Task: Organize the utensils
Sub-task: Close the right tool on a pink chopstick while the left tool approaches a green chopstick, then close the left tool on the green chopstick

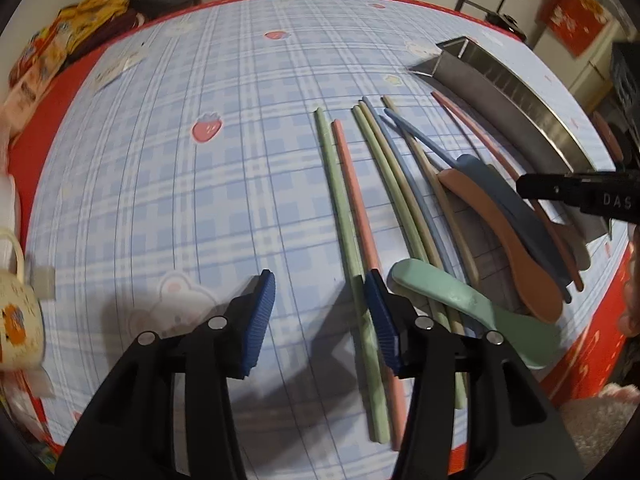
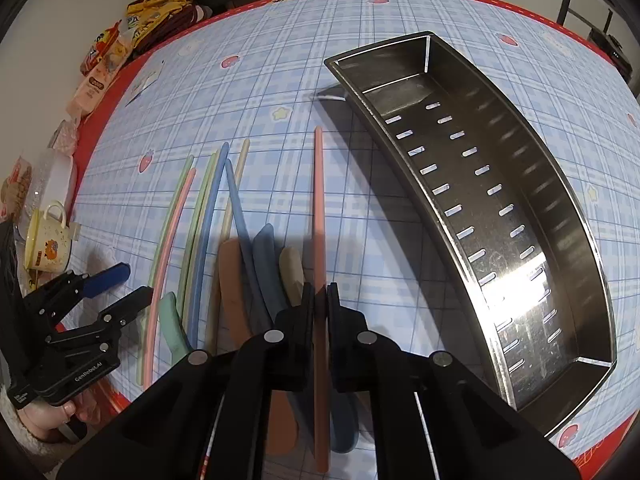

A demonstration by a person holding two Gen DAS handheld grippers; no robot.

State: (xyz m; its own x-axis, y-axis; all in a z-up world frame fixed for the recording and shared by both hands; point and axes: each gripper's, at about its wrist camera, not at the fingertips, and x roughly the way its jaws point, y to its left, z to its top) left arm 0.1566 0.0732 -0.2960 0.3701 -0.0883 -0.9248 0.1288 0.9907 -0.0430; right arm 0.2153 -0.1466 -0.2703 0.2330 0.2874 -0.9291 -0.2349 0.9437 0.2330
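Pastel chopsticks and spoons lie in a loose row on the blue checked tablecloth. My right gripper (image 2: 320, 294) is shut on a pink chopstick (image 2: 319, 200) that runs straight between its jaws, just left of the perforated steel tray (image 2: 500, 200). Beside it lie a beige spoon (image 2: 291, 272), a blue spoon (image 2: 268, 264) and an orange spoon (image 2: 230, 280). My left gripper (image 1: 320, 280) stands open over bare cloth. A green chopstick (image 1: 344, 208) and a pink chopstick (image 1: 356, 200) pass under its right pad (image 1: 380, 312). The green spoon (image 1: 460, 296) lies just right of that.
A yellow mug (image 2: 48, 240) and a white container (image 2: 56, 180) stand at the table's left edge. Snack packets (image 2: 112, 48) are piled at the back left. The red table border (image 1: 592, 340) runs close on the near right. A hand (image 2: 52, 416) holds the left gripper.
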